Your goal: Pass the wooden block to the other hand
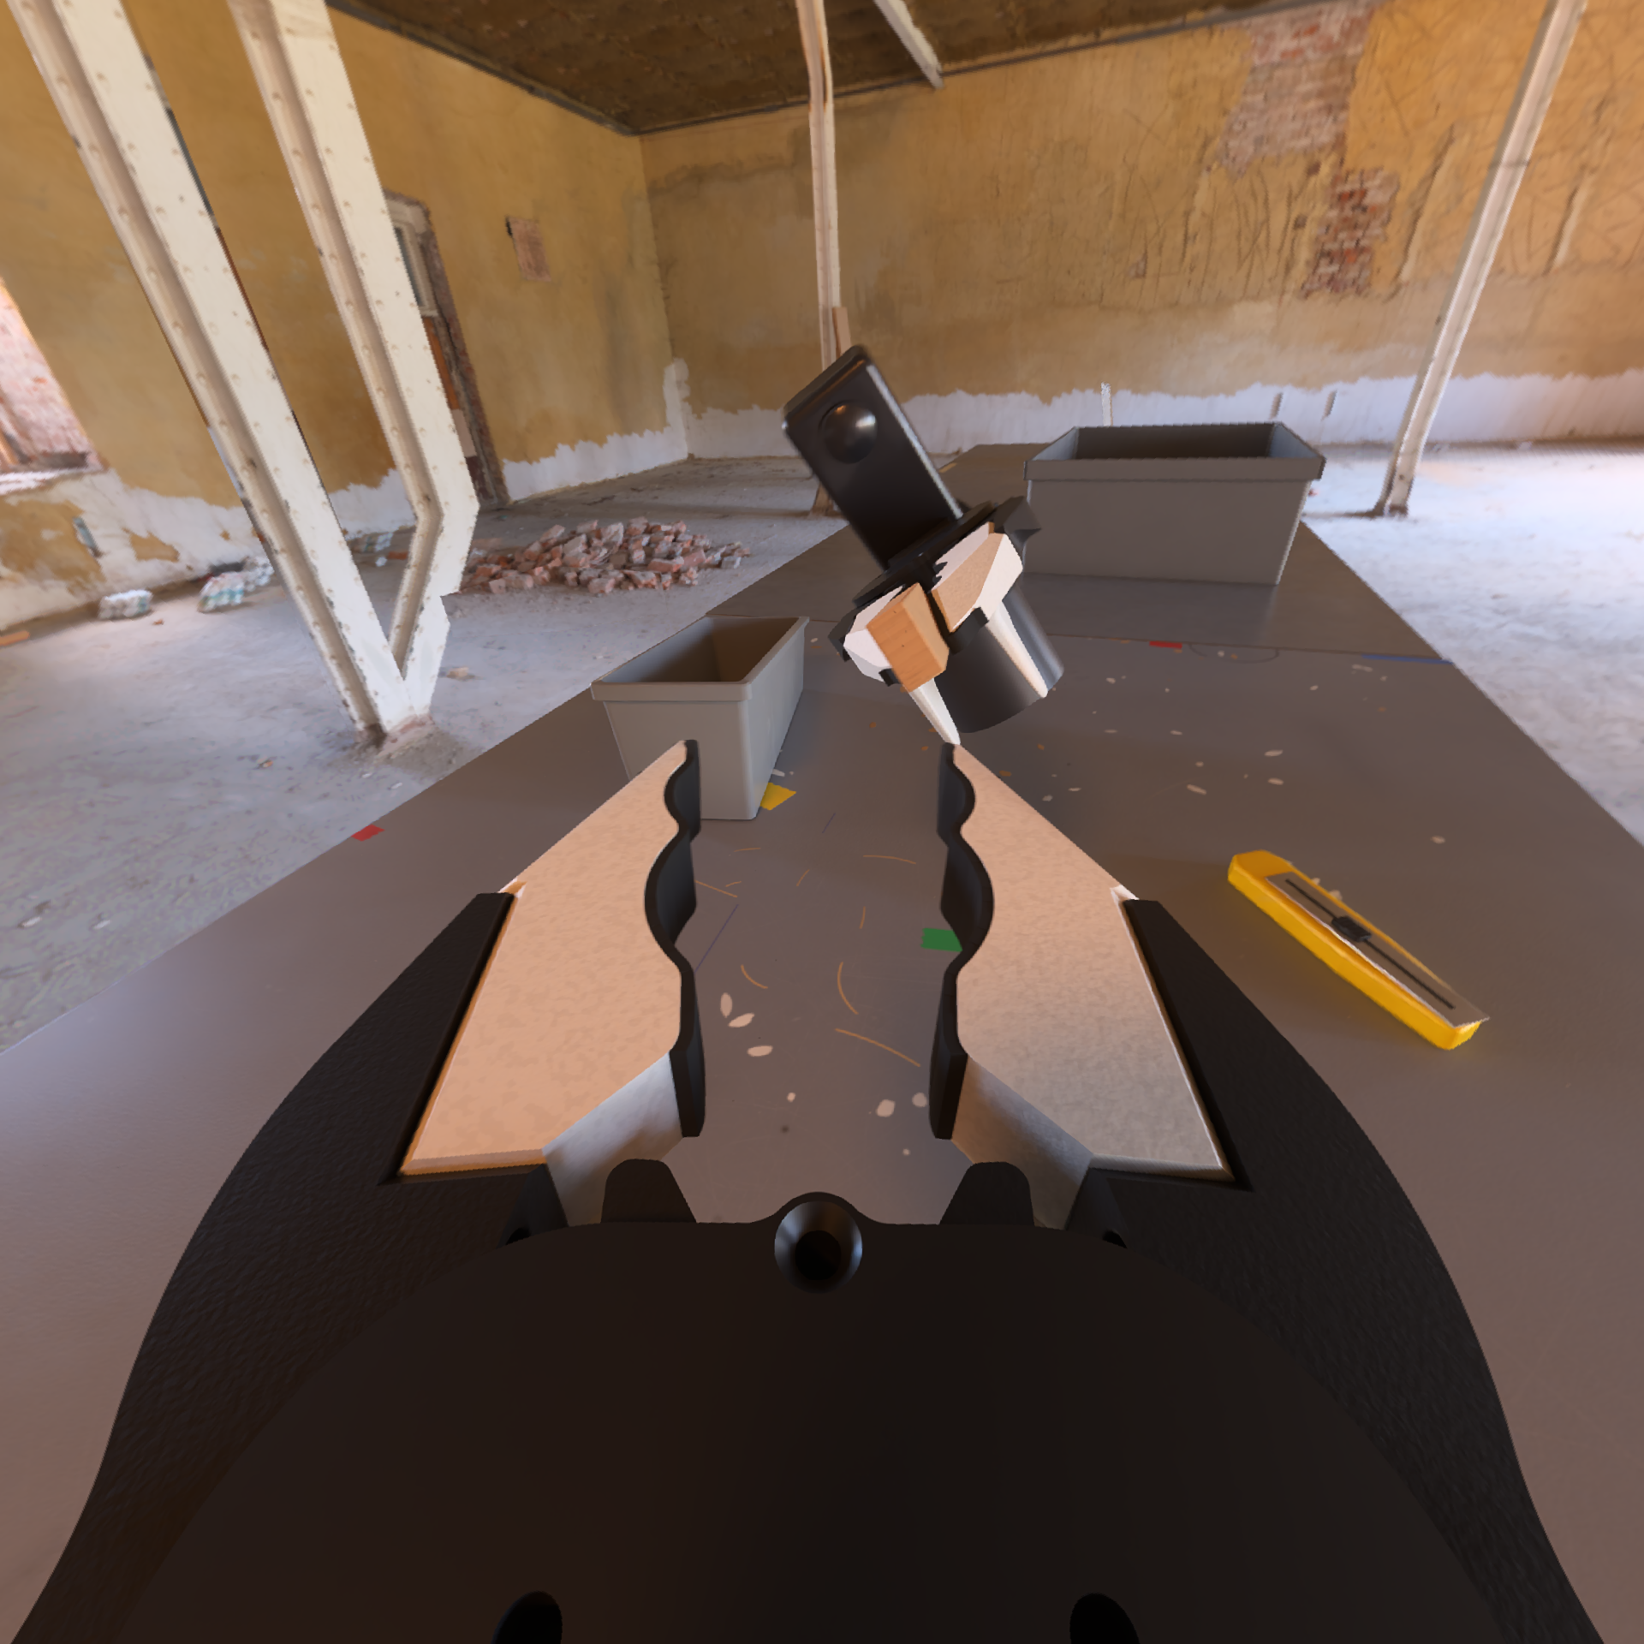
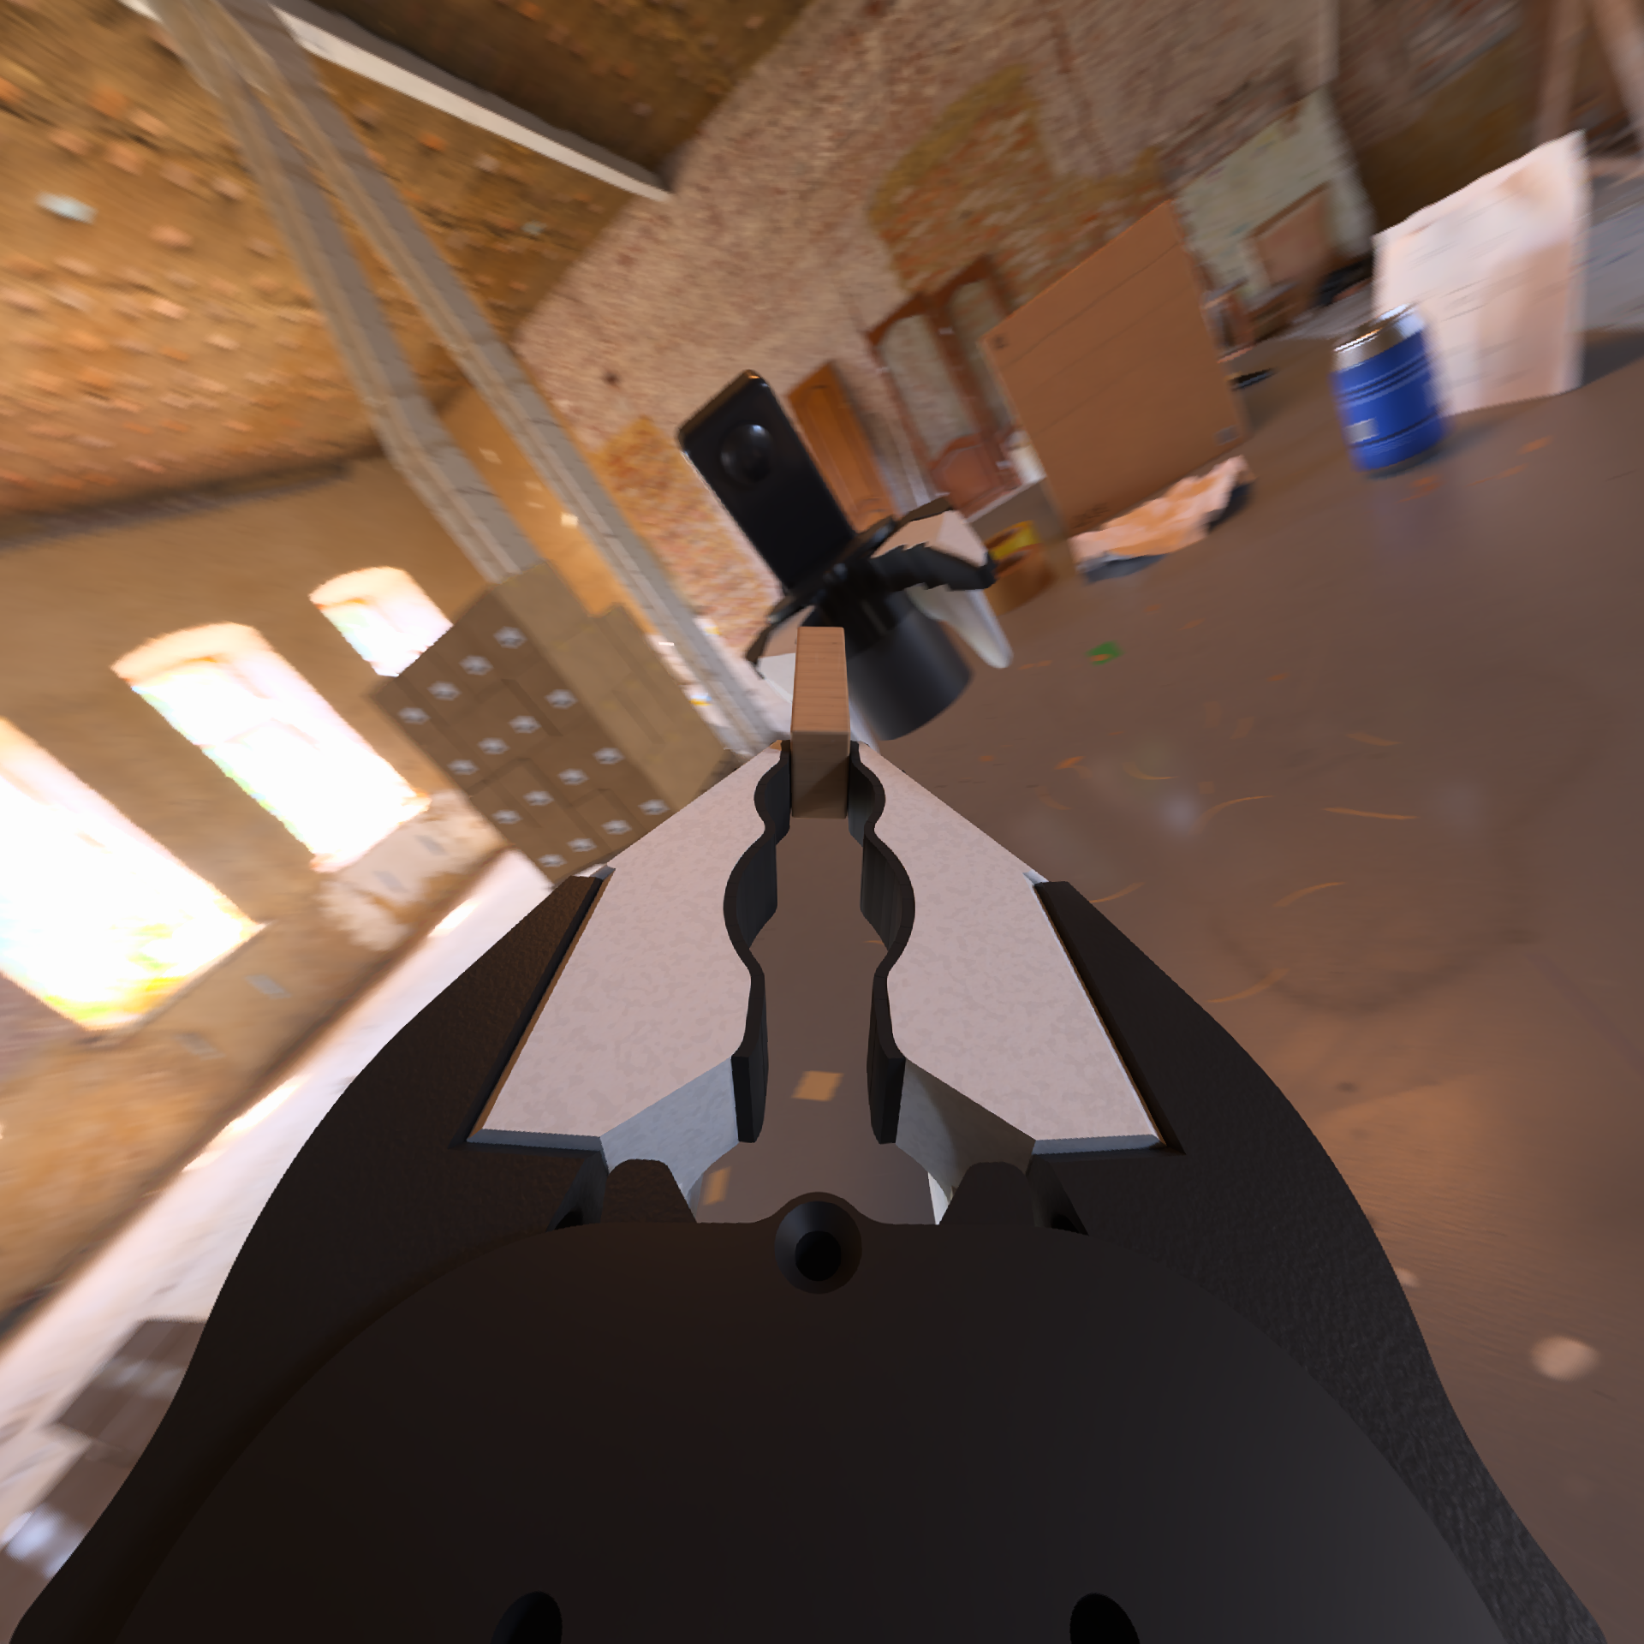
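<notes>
Holding the wooden block (image 2: pixel 818 712) at our right gripper (image 2: pixel 818 783) tips, left gripper (image 1: pixel 817 774) spread wide and empty.

Between us we see bare table (image 1: pixel 267 1023); small grey bin (image 1: pixel 712 703), larger bin (image 1: pixel 1165 507) and yellow utility knife (image 1: pixel 1352 947) sit aside. Our right view's background is blurred.

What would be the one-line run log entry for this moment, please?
phase: pre-handover | right gripper: shut on wooden block, in air | left gripper: open, empty, facing block | yellow utility knife: on table
</notes>
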Tool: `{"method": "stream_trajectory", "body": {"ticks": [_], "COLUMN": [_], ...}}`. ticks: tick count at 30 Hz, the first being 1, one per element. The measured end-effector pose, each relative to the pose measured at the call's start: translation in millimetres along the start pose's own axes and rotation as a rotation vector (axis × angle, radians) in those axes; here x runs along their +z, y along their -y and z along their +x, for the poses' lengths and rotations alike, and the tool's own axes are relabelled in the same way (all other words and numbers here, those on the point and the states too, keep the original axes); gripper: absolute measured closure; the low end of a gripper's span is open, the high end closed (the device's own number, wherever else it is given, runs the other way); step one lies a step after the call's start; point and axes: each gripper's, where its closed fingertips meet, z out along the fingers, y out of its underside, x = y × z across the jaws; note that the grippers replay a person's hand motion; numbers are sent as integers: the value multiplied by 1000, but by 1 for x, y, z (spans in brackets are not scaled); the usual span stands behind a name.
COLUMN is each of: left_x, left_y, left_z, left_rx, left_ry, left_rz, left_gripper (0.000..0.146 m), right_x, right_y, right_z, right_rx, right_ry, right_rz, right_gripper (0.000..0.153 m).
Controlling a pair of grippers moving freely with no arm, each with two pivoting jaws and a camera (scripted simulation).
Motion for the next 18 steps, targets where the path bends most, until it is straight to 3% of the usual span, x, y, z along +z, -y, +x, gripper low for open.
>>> {"method": "stream_trajectory", "body": {"ticks": [3,7,9,13,18], "left_x": [5,22,27,33,32], "left_y": [0,-6,-6,-6,-4], "left_z": [5,18,26,37,43], "left_rx": [19,131,168,330,375], "left_ry": [-17,-60,-94,-103,-148], "left_rz": [21,11,9,-13,-26], "left_gripper": [71,56,56,73,82], "right_x": [0,5,6,9,10], "right_y": [-6,-15,-18,-23,-31], "right_z": [-4,-4,-4,-7,-12], "right_rx": [85,178,207,269,321], "right_ry": [108,165,177,218,266], "right_rz": [0,17,13,22,3], "right_gripper": [142,142,142,142,142]}}
